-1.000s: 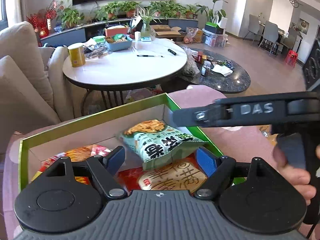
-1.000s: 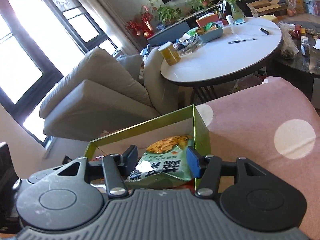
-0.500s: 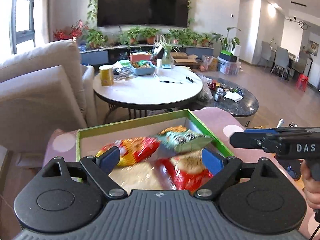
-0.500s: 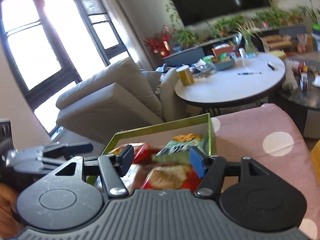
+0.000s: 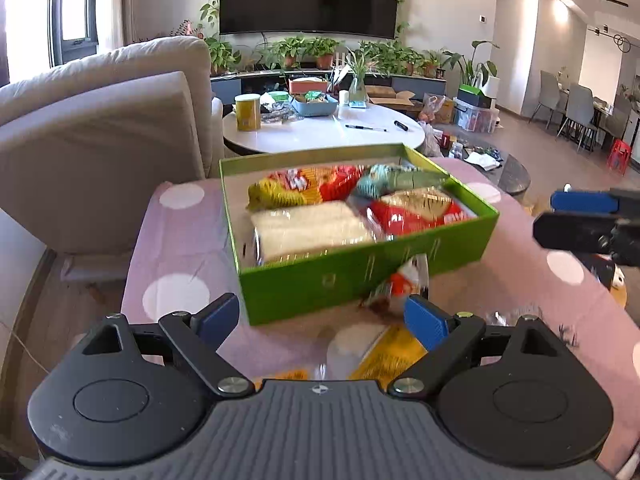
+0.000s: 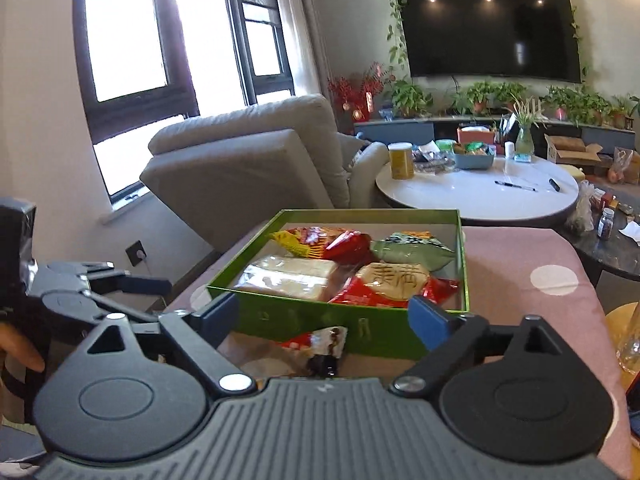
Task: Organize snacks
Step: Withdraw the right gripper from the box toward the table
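A: Both grippers are clear of the green box [image 5: 360, 276] and nothing is in either one. The risk I see is the loose red-and-white packet [image 5: 404, 280] lying against the box's near wall — reach for it low and a finger could shove the box across the pink dotted cloth [image 5: 180, 236].

B: Agreed, and the yellow packet [image 5: 384, 354] sits right under the left gripper [image 5: 320, 318]. Drop onto it carelessly and it gets crushed, or slides off the edge.

A: Pose, then. The left gripper tips down toward the table edge, jaws spread wide, empty.

B: The right gripper [image 6: 324, 316] has just been opening — about halfway now, nothing between the fingers, angled gently downward at the box front.

A: Inside the box: a pale cracker pack [image 6: 288, 276], red pouch [image 6: 394, 284], green bag [image 6: 412, 250] and a yellow-red one [image 6: 316, 242], all lying flat.
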